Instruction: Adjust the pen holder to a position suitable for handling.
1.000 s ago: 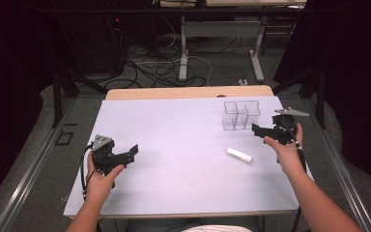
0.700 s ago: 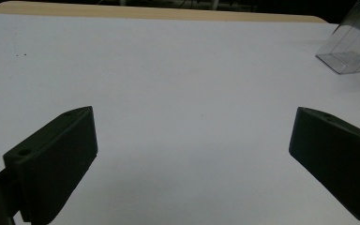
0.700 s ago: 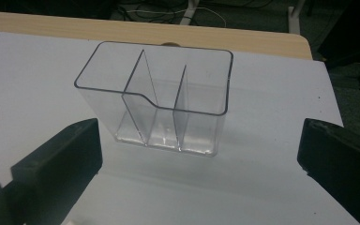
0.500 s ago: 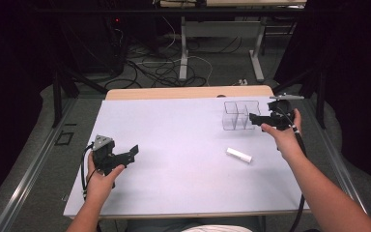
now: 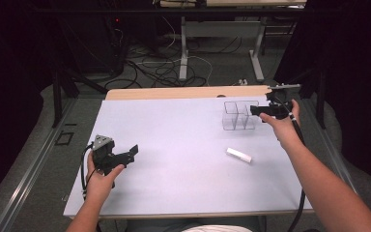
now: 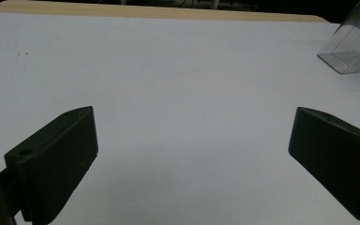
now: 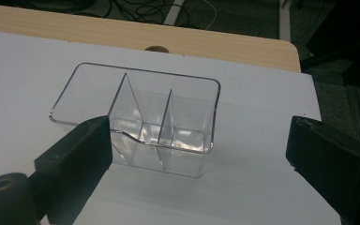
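Note:
A clear plastic box [image 5: 239, 115] with three compartments stands at the far right of the white table [image 5: 174, 130]. My right gripper [image 5: 256, 110] hovers just to its right, open. In the right gripper view the clear box [image 7: 143, 117] lies between and beyond the wide-spread jaws of the right gripper [image 7: 199, 131], and its compartments look empty. A small white stick [image 5: 238, 155] lies on the table nearer the person, below the box. My left gripper [image 5: 131, 153] rests low at the near left, open with nothing in it. In the left gripper view, the left gripper [image 6: 192, 140] spans bare table.
A wooden desk edge [image 5: 183, 92] shows behind the white surface. Cables and table legs [image 5: 183, 58] lie on the floor beyond. A corner of the clear box [image 6: 351, 51] sits at the upper right of the left gripper view.
My right gripper has moved away from the person and slightly left, from beside the white stick's area up to the clear box. The left gripper has stayed put.

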Demonstrator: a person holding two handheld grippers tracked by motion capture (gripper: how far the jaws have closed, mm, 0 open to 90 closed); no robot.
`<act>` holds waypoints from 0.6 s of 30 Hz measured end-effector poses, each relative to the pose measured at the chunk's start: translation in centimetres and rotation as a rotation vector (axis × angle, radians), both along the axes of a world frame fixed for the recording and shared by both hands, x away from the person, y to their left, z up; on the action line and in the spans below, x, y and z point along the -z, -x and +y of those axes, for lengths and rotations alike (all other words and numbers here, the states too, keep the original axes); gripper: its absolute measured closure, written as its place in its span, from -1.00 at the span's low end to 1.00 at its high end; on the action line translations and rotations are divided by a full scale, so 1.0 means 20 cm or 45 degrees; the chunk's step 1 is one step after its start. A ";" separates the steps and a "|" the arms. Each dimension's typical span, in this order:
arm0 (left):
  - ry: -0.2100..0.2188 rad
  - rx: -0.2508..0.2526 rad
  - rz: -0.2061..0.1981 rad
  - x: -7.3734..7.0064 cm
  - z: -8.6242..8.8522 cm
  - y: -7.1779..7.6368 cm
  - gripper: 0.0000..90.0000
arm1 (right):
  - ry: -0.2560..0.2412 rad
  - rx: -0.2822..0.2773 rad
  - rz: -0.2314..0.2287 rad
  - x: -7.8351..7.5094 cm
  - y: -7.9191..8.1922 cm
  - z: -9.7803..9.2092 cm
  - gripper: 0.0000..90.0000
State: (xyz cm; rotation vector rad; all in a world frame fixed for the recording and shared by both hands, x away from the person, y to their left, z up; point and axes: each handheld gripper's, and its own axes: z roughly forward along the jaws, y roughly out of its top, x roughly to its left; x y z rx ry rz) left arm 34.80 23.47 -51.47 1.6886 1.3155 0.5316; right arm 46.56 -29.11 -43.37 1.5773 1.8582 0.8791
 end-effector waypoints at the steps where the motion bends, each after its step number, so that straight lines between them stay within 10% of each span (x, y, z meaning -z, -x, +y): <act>1: -0.001 0.000 0.000 0.00 0.00 0.00 -0.96 | 0.008 0.008 0.004 0.00 -0.01 0.00 -0.75; 18: -0.001 0.007 0.011 0.01 0.00 -0.01 -0.95 | -0.035 0.106 0.081 0.04 -0.14 -0.06 -0.22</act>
